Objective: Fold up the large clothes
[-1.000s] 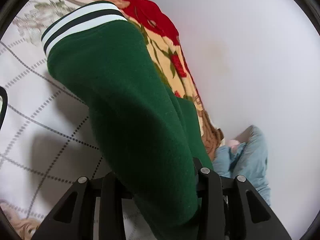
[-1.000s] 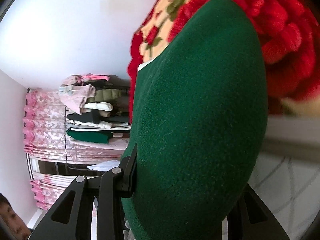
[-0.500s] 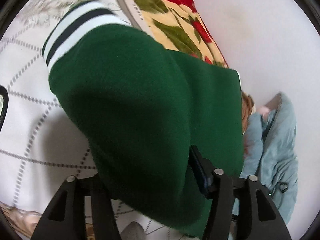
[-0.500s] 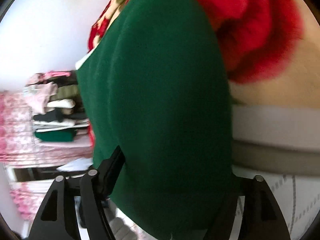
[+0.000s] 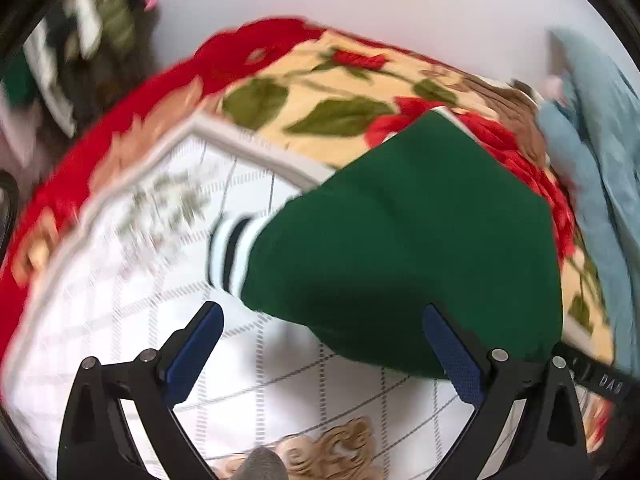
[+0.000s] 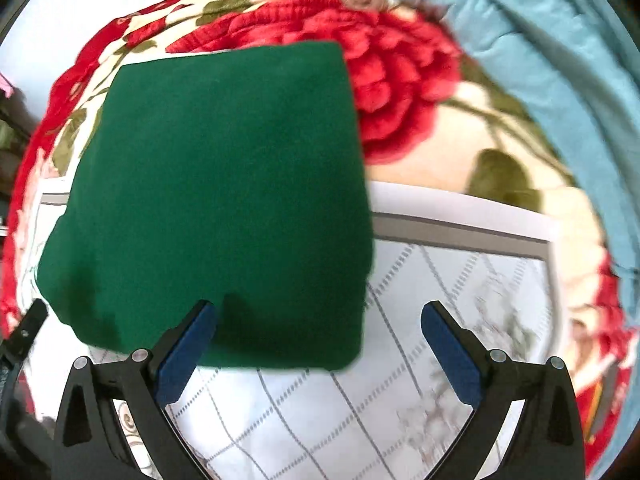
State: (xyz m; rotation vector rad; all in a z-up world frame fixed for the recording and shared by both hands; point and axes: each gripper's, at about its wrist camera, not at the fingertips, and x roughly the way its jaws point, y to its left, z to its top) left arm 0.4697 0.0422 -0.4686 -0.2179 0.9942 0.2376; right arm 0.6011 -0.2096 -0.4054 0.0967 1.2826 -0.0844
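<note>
I have both tongs off the cloth now. The left gripper (image 5: 320, 344) and right gripper (image 6: 320, 340) have just been opening and stand spread wide, nothing pressed between their pads. The green garment (image 6: 216, 200) lies as a compact folded block on the white checked sheet (image 6: 400, 400), its far edge over the floral blanket (image 6: 400, 80), striped cuff (image 5: 230, 256) poking out left. This piece looks about finished; the blue garment (image 6: 540, 40) at far right seems unfolded.

Left gripper (image 5: 320, 322) and right gripper (image 6: 319, 320): jaws just opened wide, empty.
</note>
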